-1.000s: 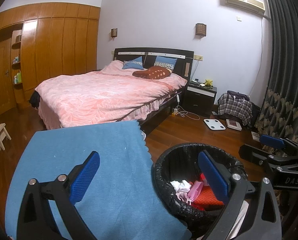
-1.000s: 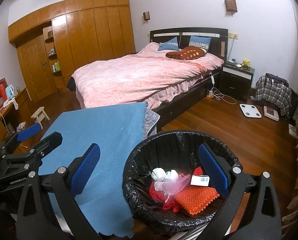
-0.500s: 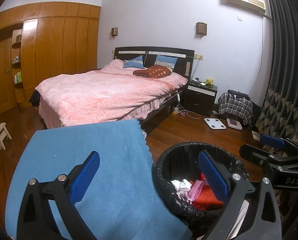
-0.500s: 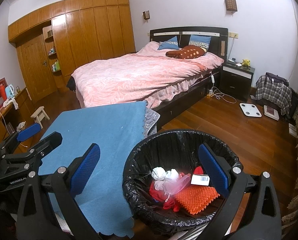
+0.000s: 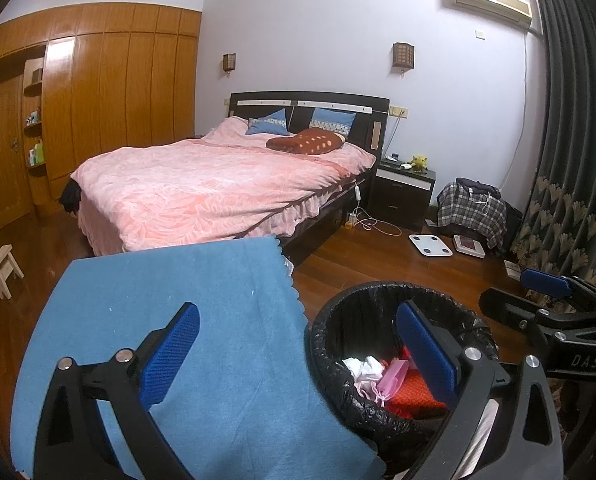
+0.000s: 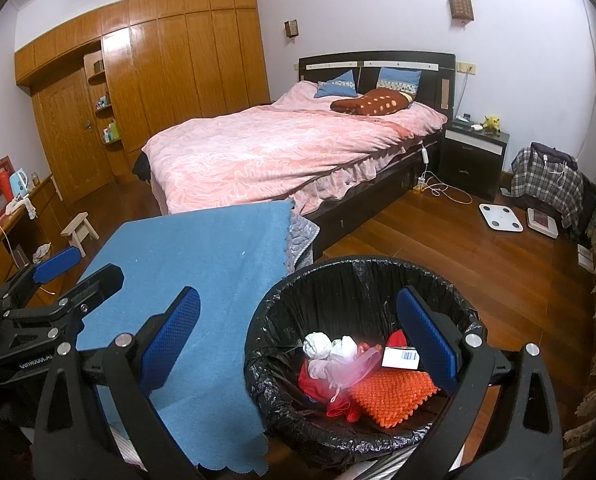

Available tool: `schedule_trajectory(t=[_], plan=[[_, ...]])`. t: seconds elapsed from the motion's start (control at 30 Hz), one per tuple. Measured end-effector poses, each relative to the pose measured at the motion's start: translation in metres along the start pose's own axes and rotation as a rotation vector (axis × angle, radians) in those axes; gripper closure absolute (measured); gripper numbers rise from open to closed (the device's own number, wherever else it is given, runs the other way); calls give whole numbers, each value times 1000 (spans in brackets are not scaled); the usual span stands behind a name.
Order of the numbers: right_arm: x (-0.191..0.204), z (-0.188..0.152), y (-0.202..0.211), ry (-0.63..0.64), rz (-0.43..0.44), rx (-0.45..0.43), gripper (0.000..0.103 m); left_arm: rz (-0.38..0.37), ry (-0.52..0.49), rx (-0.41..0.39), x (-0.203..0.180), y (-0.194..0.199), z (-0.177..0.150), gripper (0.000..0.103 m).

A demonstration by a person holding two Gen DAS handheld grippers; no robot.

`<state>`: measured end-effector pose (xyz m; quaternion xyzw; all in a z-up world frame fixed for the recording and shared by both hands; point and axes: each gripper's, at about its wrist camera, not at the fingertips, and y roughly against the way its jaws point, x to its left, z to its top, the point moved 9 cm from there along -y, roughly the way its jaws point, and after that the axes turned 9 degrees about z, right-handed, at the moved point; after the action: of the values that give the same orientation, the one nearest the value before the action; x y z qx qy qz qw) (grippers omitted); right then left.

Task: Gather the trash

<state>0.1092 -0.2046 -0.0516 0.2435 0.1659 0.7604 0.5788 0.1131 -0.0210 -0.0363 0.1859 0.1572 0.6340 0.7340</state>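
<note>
Both your left gripper (image 5: 298, 354) and right gripper (image 6: 298, 340) hang spread and empty above the black-lined trash bin (image 6: 258, 360), just beside the blue cloth (image 6: 202, 276). Inside the bin lie crumpled white tissues (image 6: 329, 346), a pink wrapper (image 6: 353, 372), a small barcoded box (image 6: 399, 359) and an orange knitted pad (image 6: 389, 396): all probably light and soft. Pinch loose edges, judging by their folds.

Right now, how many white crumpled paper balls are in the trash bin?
2 visible, side by side on top of the pile in the black-lined bin: one ball to the left, the other touching it on the right. More could be buried underneath.
</note>
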Motion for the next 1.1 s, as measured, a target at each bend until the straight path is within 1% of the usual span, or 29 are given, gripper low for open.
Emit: schedule_trajectory(t=[1.1], plan=[[1,1,0,-1,0,5,7,-1,1,5,0,0,2,6]])
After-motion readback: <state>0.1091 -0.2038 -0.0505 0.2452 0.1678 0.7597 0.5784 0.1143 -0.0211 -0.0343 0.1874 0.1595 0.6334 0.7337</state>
